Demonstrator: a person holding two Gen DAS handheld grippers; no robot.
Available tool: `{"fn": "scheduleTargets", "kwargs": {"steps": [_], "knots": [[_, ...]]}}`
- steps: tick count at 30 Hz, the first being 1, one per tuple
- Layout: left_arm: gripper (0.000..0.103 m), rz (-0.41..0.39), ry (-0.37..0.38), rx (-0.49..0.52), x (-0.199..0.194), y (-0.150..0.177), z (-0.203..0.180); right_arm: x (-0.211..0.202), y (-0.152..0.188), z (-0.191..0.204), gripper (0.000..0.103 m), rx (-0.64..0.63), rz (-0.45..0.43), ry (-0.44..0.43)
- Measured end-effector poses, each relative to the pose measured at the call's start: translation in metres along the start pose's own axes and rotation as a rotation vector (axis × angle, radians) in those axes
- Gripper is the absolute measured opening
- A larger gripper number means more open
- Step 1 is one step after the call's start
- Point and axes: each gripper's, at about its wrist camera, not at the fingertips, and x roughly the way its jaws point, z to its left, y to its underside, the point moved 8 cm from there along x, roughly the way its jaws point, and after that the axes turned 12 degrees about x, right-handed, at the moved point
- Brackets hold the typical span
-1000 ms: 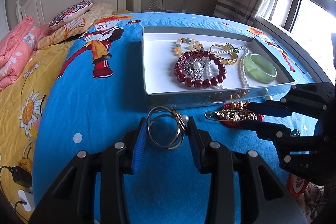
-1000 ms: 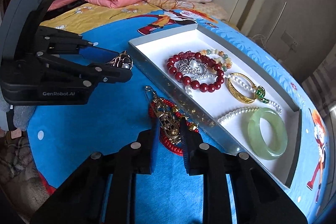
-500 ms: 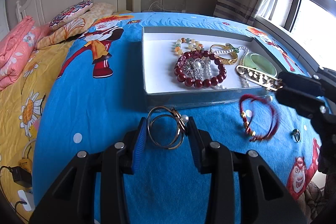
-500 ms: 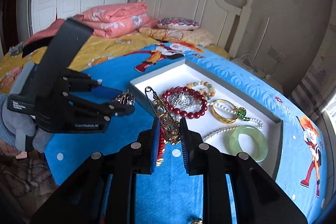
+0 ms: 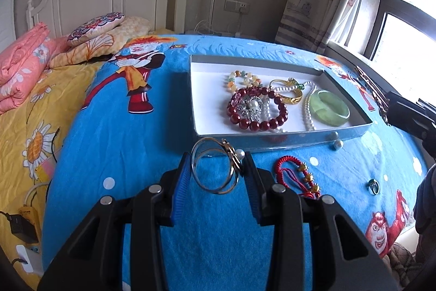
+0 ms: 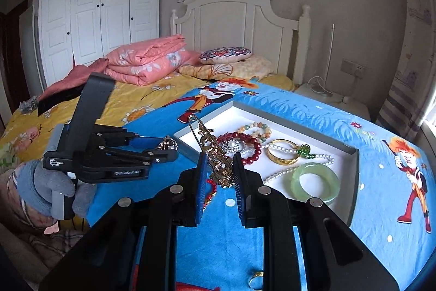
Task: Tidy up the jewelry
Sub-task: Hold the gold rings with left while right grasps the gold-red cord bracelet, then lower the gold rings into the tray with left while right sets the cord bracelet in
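My left gripper (image 5: 216,171) is shut on a double metal bangle with a pearl (image 5: 215,168), held just in front of the white tray (image 5: 207,89). My right gripper (image 6: 218,168) is shut on a gold safety-pin brooch (image 6: 215,154), raised above the blue blanket near the tray (image 6: 351,154); the brooch also shows at the right edge of the left wrist view (image 5: 372,89). The tray holds a dark red bead bracelet (image 5: 257,111), a silver brooch (image 5: 249,107), a gold bangle (image 5: 288,96), pearls (image 5: 308,111) and a green jade bangle (image 5: 331,107).
A red cord bracelet (image 5: 295,176), a green-stone ring (image 5: 372,186) and a loose pearl (image 5: 338,144) lie on the blue blanket (image 5: 122,143). A gold ring (image 6: 256,280) lies near my right gripper. Pink quilts (image 6: 147,59) and pillows lie by the headboard.
My right gripper lifted the gold brooch off the blanket and away to the right. The red cord bracelet rose with it, then dropped back onto the blanket. My left gripper stayed put.
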Motion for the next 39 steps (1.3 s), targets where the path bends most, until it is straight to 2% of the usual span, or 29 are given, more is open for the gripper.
{"fn": "scheduleTargets", "kwargs": {"steps": [12, 18, 22, 29, 39], "knots": [[0.038, -0.041, 0.029, 0.008, -0.014, -0.009, -0.002, -0.028, -0.009, -0.073, 0.02, 0.135, -0.07, 0.107], [0.038, -0.092, 0.011, 0.045, -0.029, -0.038, 0.0, -0.046, -0.02, -0.12, 0.02, 0.206, -0.124, 0.187], [0.038, -0.113, 0.006, 0.068, -0.03, -0.06, -0.002, -0.047, -0.023, -0.136, 0.02, 0.225, -0.124, 0.213], [0.038, -0.1, 0.032, 0.081, -0.014, -0.082, -0.009, -0.031, -0.022, -0.136, 0.02, 0.225, -0.097, 0.209], [0.038, -0.044, 0.026, 0.141, 0.028, -0.115, -0.023, 0.033, -0.033, -0.111, 0.02, 0.173, 0.01, 0.171]]}}
